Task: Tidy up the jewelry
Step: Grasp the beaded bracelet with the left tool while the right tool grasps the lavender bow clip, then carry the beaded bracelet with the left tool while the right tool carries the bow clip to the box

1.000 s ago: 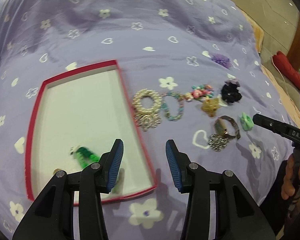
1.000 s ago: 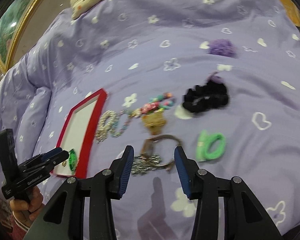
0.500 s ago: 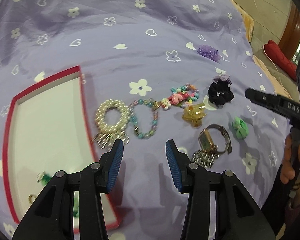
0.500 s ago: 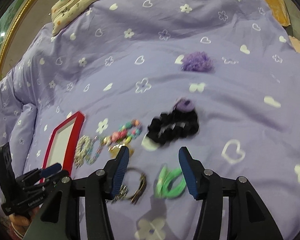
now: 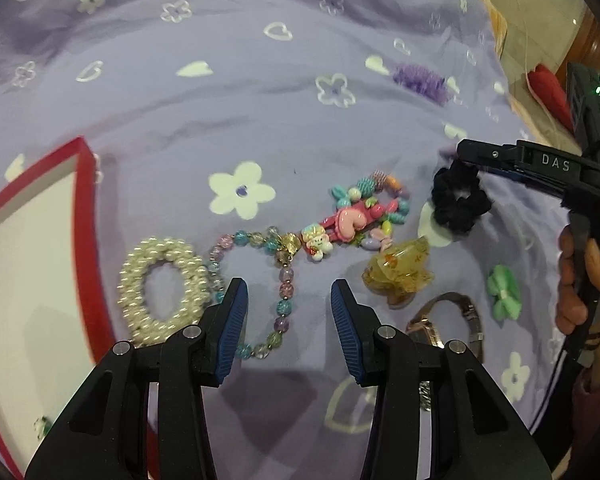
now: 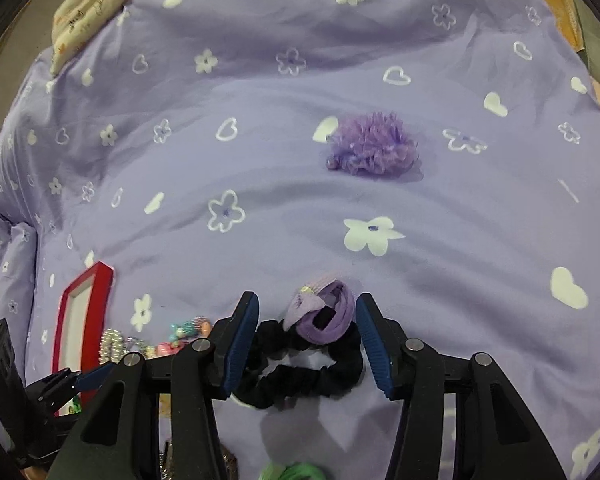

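Both claws hang over a purple bedspread [image 6: 260,152] printed with white hearts and flowers. Seen from its own camera, the left claw [image 5: 286,296] has its blue pads partly apart and closing, angled down over a string of pastel glass beads [image 5: 278,280]; part of the loop lies between the pads, and they do not touch it. Just left of the beads lies a pearl bracelet [image 5: 162,288], and left of that a red-rimmed box [image 5: 86,240] with a white floor. Right of the beads sit a bright plastic charm bracelet [image 5: 360,216], an amber hair clip [image 5: 398,272], a watch [image 5: 444,320] and a small green bow [image 5: 504,292].

From the right camera, the right claw [image 6: 306,316] is also partly apart and closing. A black scrunchie [image 6: 300,376] and a lilac hair tie [image 6: 328,320] resting on it lie between the pads; neither pad presses on them. Farther up the bedspread, well apart, lies a fluffy purple scrunchie [image 6: 374,144]. At the far right of the left camera's picture, a hand [image 5: 584,280] grips the right claw's handle.
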`<action>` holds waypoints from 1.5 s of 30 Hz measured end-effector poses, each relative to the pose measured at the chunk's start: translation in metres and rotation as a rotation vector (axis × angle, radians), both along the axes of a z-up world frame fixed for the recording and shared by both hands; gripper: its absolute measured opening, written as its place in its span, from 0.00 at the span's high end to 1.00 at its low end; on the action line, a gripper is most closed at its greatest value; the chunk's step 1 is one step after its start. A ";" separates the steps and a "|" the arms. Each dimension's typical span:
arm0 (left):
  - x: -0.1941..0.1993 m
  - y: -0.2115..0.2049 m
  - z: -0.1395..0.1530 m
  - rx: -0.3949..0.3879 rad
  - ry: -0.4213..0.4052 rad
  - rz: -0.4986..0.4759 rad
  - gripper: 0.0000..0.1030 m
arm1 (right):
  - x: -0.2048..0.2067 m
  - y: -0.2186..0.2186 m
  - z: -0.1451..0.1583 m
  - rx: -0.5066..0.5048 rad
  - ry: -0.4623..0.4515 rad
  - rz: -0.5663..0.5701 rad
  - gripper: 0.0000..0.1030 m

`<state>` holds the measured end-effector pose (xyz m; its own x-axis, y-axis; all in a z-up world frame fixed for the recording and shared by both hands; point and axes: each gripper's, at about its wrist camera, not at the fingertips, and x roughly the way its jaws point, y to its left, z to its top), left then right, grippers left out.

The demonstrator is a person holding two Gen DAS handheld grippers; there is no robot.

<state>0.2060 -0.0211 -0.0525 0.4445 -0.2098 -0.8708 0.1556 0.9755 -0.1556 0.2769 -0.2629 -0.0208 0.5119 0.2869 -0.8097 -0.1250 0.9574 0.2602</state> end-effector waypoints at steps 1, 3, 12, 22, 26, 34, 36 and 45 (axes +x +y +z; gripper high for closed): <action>0.001 -0.002 -0.003 0.008 0.008 -0.006 0.74 | 0.000 0.001 -0.006 -0.012 0.014 0.007 0.74; 0.001 -0.005 -0.006 0.025 -0.004 -0.020 0.88 | -0.001 0.001 -0.007 -0.015 0.012 0.008 0.91; -0.019 0.010 0.013 -0.050 -0.054 -0.006 0.94 | -0.031 -0.003 0.016 0.079 -0.074 0.016 0.92; -0.057 0.033 0.047 -0.147 -0.120 0.029 0.94 | -0.073 0.030 0.036 0.170 -0.104 0.105 0.92; -0.074 0.044 0.064 -0.170 -0.156 0.050 0.94 | -0.088 0.047 0.038 0.199 -0.093 0.150 0.92; -0.102 0.072 0.086 -0.195 -0.216 0.112 0.94 | -0.112 0.091 0.042 0.218 -0.089 0.255 0.92; -0.110 0.082 0.091 -0.196 -0.233 0.131 0.94 | -0.118 0.103 0.041 0.222 -0.084 0.283 0.92; -0.129 0.128 0.098 -0.187 -0.266 0.225 0.94 | -0.136 0.156 0.035 0.227 -0.052 0.401 0.92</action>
